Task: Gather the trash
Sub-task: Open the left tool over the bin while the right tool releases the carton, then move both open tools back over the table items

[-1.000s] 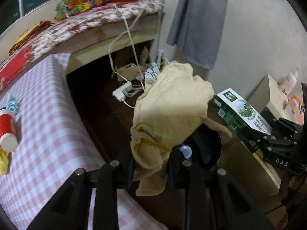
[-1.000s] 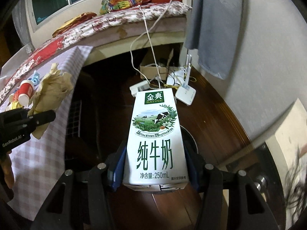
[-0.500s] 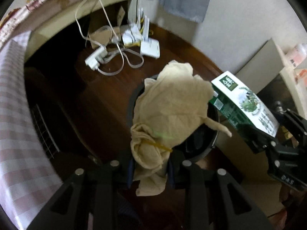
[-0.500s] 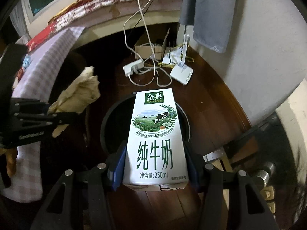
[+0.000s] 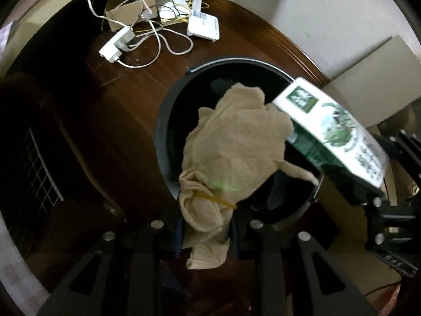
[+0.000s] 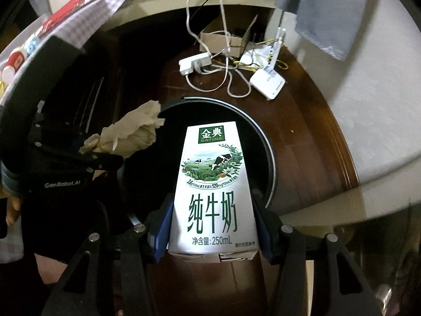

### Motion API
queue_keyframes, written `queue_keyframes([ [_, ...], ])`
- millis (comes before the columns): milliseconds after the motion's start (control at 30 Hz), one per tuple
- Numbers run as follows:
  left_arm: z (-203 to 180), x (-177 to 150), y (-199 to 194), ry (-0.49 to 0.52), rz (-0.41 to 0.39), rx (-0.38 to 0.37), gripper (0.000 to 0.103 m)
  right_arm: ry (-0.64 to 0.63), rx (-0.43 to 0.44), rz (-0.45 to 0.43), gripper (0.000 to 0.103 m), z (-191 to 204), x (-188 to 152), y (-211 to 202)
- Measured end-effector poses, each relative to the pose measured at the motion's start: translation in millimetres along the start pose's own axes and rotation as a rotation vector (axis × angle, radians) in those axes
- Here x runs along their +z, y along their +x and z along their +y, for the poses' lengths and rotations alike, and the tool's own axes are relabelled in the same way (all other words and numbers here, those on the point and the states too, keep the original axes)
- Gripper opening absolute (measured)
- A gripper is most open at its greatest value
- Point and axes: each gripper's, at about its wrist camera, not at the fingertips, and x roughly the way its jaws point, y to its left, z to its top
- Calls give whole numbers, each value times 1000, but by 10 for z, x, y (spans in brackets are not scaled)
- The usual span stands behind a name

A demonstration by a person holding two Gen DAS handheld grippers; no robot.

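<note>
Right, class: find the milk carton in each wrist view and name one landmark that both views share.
Left wrist: the milk carton is at the right, tilted over the bin's right rim, held by the right gripper.
Right wrist: the carton fills the lower centre, upright between the fingers.
Shared landmark: the black bin, with the white router beyond it.

Looking like a home bedroom: quilted bed [image 6: 79,2], power strip [image 5: 115,44] and router [image 5: 204,26] lying on wooden floor [image 5: 118,105].
</note>
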Motion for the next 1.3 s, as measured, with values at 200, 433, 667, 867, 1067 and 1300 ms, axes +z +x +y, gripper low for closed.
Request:
queue_keyframes([
  [200, 95, -13, -79, -46, -55, 88, 80, -100, -159, 10, 91, 39, -14, 65],
  [433, 46, -197, -704, -57, -239, 161, 97, 115, -174, -58, 103, -199, -60, -452],
  [667, 153, -428, -1341, -74, -387, 167, 100, 274, -104, -210, 103, -101, -4, -1036],
  [867, 360, -536, -1651, -115, -471, 190, 102, 248, -64, -273, 103, 279, 241, -1301],
  [1067, 742, -743, -1930, -196, -517, 231, 103, 161, -36, -335, 103, 678, 487, -1429],
  [1300, 1248, -1114, -2148, -302, -565, 312, 103, 51, 22, -366, 103, 1187, 693, -1483],
])
